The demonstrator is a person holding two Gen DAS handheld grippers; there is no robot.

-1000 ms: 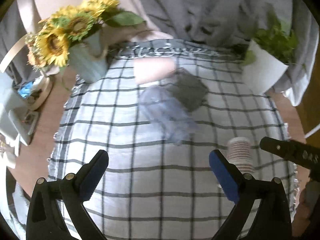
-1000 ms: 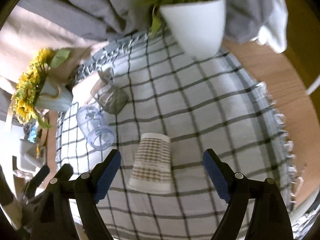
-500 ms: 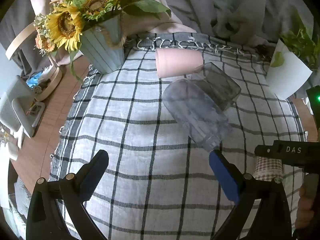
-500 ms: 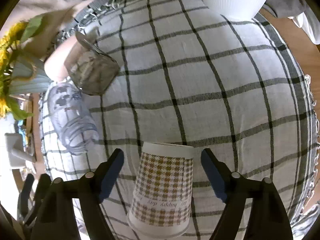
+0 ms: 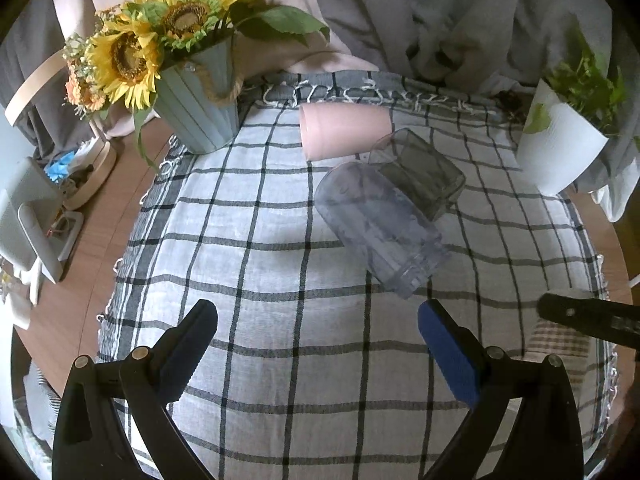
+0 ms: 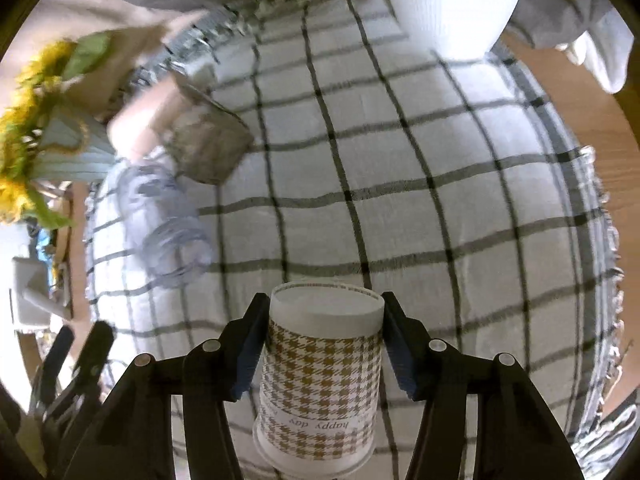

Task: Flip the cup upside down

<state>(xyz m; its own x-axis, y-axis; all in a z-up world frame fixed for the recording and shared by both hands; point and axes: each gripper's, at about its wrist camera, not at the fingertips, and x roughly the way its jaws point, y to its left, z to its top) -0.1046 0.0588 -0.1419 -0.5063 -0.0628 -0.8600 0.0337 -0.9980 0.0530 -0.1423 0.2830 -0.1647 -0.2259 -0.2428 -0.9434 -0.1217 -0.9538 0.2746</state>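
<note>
Our right tool has closed in from wide onto the houndstooth cup, now pinched between its pads, base ahead; flipping can begin. Our left tool hangs wide, empty.

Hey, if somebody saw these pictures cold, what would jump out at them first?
The houndstooth paper cup fills the bottom of the right wrist view, clamped between the right gripper pads. Next, the sunflowers at the checked cloth's far left corner, and three cups lying together mid-cloth: pink, grey, clear bluish.
</note>
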